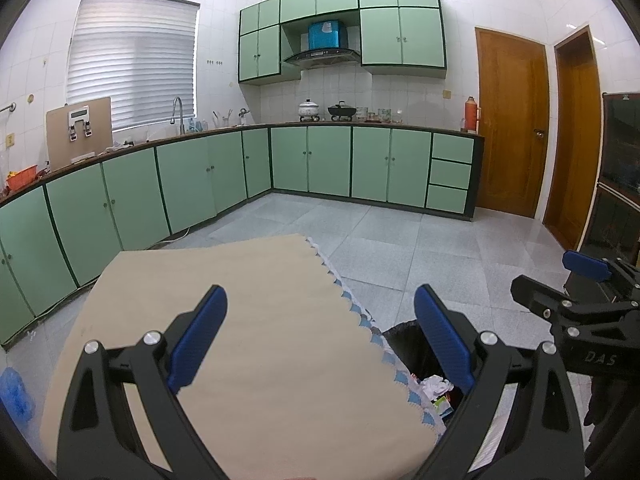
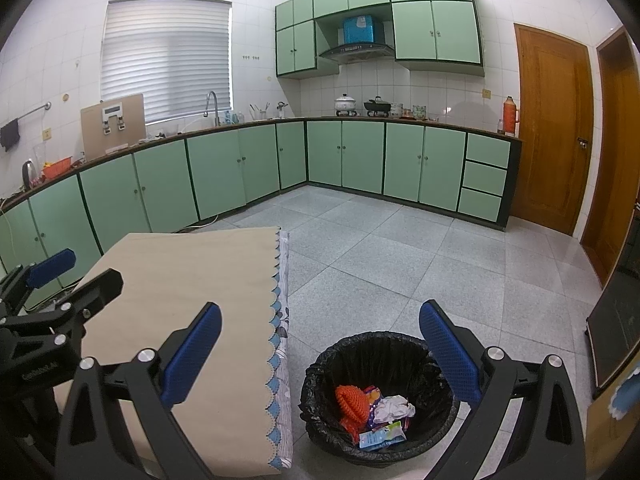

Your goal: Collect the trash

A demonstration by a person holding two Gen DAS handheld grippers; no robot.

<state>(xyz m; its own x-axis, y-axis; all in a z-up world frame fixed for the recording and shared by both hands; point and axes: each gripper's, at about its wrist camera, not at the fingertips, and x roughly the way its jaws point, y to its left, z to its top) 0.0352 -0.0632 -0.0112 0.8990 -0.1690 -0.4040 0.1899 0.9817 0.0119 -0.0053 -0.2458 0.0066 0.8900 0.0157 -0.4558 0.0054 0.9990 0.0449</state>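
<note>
A bin with a black liner (image 2: pixel 384 396) stands on the floor beside the table; inside lie an orange net (image 2: pixel 352 400), crumpled white paper (image 2: pixel 394 406) and a small carton (image 2: pixel 380 438). My right gripper (image 2: pixel 320 356) hangs open above the bin's near side, nothing between its fingers. My left gripper (image 1: pixel 320 340) is open over the beige tablecloth (image 1: pixel 256 312), holding nothing. In the left wrist view the bin (image 1: pixel 404 340) shows only partly behind the right finger, with trash (image 1: pixel 436 388) in it. Each gripper appears in the other's view: the right gripper (image 1: pixel 576 284) and the left gripper (image 2: pixel 60 280).
The table (image 2: pixel 192 280) has a scalloped blue-trimmed cloth edge toward the bin. Green cabinets (image 2: pixel 240 164) line the far walls under a countertop with pots. Wooden doors (image 2: pixel 552 128) stand at right, a dark cabinet (image 1: pixel 620 176) near them. Grey tiled floor (image 2: pixel 400 248) lies between.
</note>
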